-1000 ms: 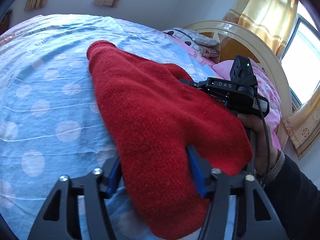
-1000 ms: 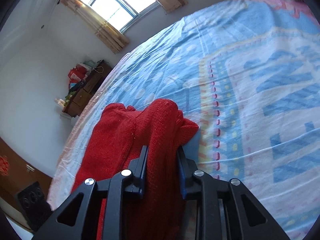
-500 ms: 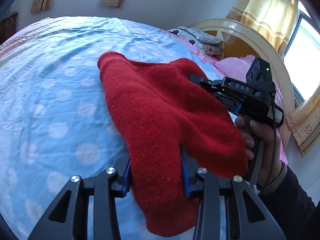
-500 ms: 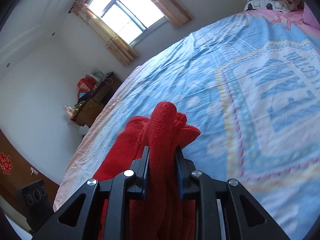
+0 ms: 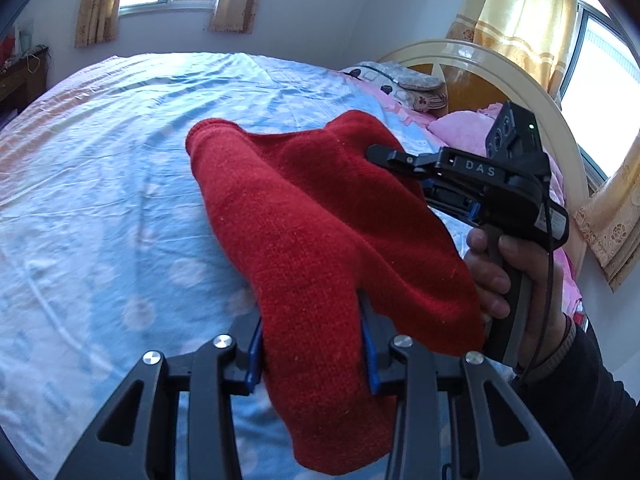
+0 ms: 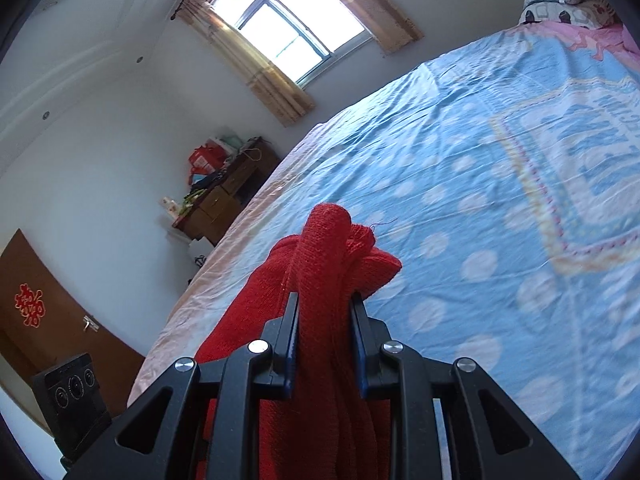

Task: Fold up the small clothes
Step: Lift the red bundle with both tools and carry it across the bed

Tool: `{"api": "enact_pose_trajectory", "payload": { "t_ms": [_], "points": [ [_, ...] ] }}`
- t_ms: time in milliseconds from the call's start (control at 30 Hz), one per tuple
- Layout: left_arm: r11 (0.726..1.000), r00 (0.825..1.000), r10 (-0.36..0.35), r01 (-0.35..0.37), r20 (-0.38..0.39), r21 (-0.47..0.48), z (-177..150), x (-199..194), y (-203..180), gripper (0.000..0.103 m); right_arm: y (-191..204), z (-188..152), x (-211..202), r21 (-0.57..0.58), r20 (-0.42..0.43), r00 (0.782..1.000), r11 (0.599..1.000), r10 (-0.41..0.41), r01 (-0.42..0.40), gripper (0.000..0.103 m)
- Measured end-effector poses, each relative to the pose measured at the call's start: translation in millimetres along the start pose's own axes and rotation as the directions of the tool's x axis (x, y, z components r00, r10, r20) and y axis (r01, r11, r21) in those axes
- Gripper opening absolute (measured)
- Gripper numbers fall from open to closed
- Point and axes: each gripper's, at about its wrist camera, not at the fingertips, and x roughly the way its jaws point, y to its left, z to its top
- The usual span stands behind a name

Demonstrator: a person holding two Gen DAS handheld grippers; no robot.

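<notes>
Holding the red knitted woollen garment (image 5: 320, 240) up off the bed, I have it pinched at two places; my left gripper (image 5: 312, 344) is clamped on a thick bunch of it near the lower edge, and my right gripper (image 6: 324, 336) is closed tight on another gathered fold, a knob of wool standing up past its fingers; in the left wrist view the right gripper (image 5: 404, 160) reaches in from the side, my right hand (image 5: 508, 280) wrapped round its handle. The garment hangs between the two, draped and sagging, not touching the sheet as far as I can tell. The risks, as I judge them: the knit is bunched rather than held by a clean edge, so layers could slip out unevenly and the fold come down crooked; loose yarn could catch on a finger pad when I let go; and lowering it with this much slack may trap a crease underneath. Below is the pale blue bedsheet with white dots (image 5: 120, 200), wrinkled and soft; the wooden headboard (image 5: 500, 80) and pink pillows (image 5: 464, 128) lie ahead on the right; a curtained window (image 6: 288, 32), a cluttered dark wooden dresser (image 6: 224, 200) and a brown door (image 6: 48, 312) line the walls.
</notes>
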Motion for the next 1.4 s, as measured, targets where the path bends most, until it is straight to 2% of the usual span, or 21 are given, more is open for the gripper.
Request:
{"api": "enact_pose_trajectory", "payload": {
  "t_ms": [567, 1067, 1400],
  "points": [
    [0.997, 0.995, 0.08, -0.078, 0.056, -0.025, -33.4, -58.6, 33.4, 0.04, 75.9, -34.8, 34.3, -0.057, -0.055, 0.995, 0.995, 0.083, -0.087, 0.022],
    [0.985, 0.981, 0.167, -0.162, 0.101, -0.052, -58.8, -102.0, 64.2, 0.04, 139.1, -57.4, 72.4, -0.112, -0.12, 0.98, 0.979, 0.159, -0.172, 0.022],
    [0.976, 0.97, 0.207, -0.196, 0.126, -0.091, -73.3, -117.1, 84.9, 0.04, 175.7, -67.4, 96.9, -0.141, -0.16, 0.969, 0.967, 0.189, -0.212, 0.022]
  ]
}}
